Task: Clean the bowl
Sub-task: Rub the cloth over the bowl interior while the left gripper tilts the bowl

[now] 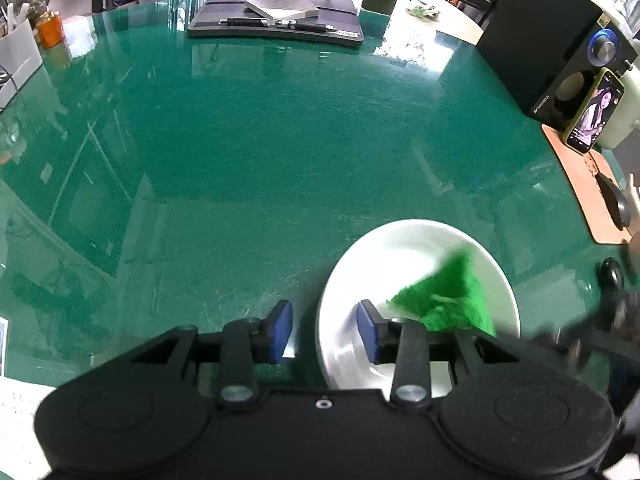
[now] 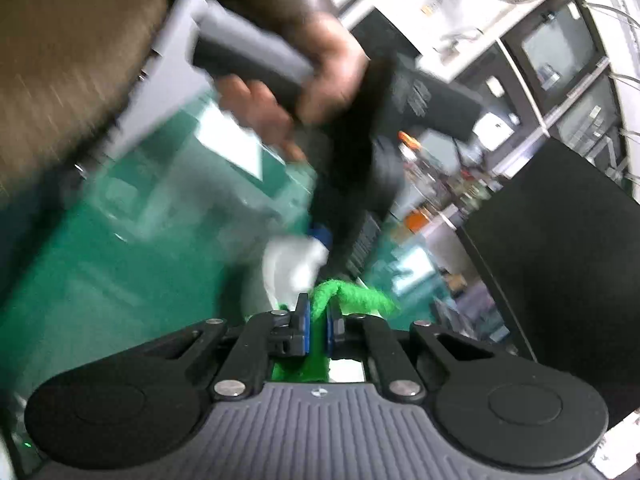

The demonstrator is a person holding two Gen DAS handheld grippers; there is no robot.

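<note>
Here, the left claw straddles the white bowl's near rim on the green tabletop, pads parted and not pressing, seemingly to steady it, while the right claw pinches a green cloth for wiping inside.

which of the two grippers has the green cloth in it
The right gripper: its blue pads are shut on the green cloth. The left gripper holds no cloth; its pads stand apart astride the white bowl rim.
</note>
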